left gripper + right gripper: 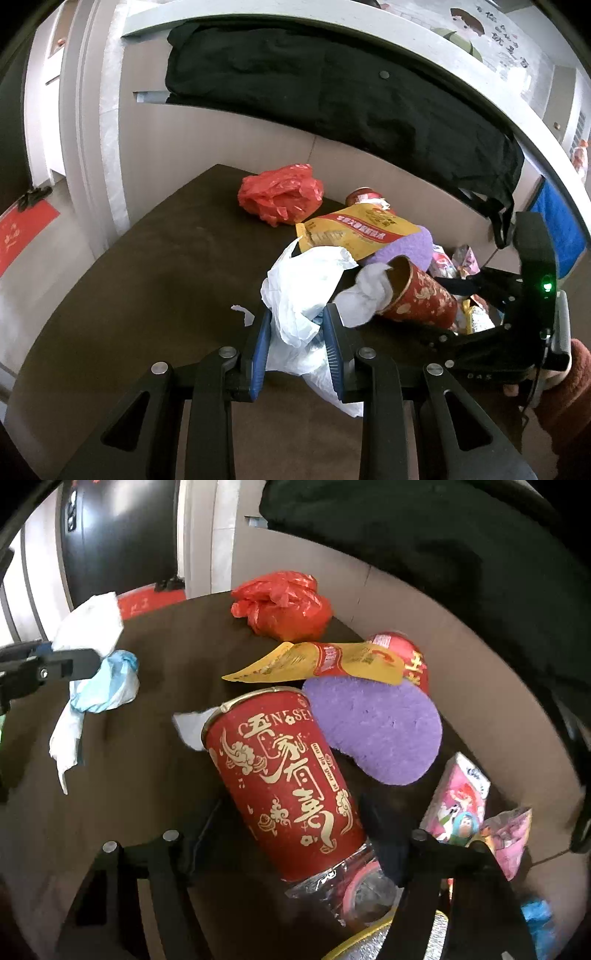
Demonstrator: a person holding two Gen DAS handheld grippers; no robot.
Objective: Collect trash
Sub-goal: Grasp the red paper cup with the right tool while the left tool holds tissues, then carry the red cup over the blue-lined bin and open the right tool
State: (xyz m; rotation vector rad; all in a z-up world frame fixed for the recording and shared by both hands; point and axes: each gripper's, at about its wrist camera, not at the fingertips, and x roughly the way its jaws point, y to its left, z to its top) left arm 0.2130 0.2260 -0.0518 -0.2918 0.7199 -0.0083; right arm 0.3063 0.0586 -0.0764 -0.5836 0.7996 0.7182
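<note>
- Dark brown desk [129,280] set against a beige wall panel, with a black cloth [332,92] hanging over a white ledge above it.
- Left hand-held gripper [297,347]: jaws narrow, blue pads pinching a crumpled white plastic bag [303,291]; the right wrist view shows this bag [92,657] lifted off the desk.
- Right hand-held gripper [288,834]: jaws fairly wide, one on either side of a red paper cup [284,775] lying on its side; whether the fingers press on it cannot be told.
- White tissue [364,291] stuffed into the cup's mouth.
- Yellow snack packet [354,230] resting on a purple sponge [376,731], just behind the cup.
- Crumpled red plastic bag [282,194] near the desk's far edge, apart from the pile.
- Pink wrappers [461,797] beside the wall, to the right of the cup.
- Torn white scrap [242,314] lying on the desk left of the left hand-held gripper.
</note>
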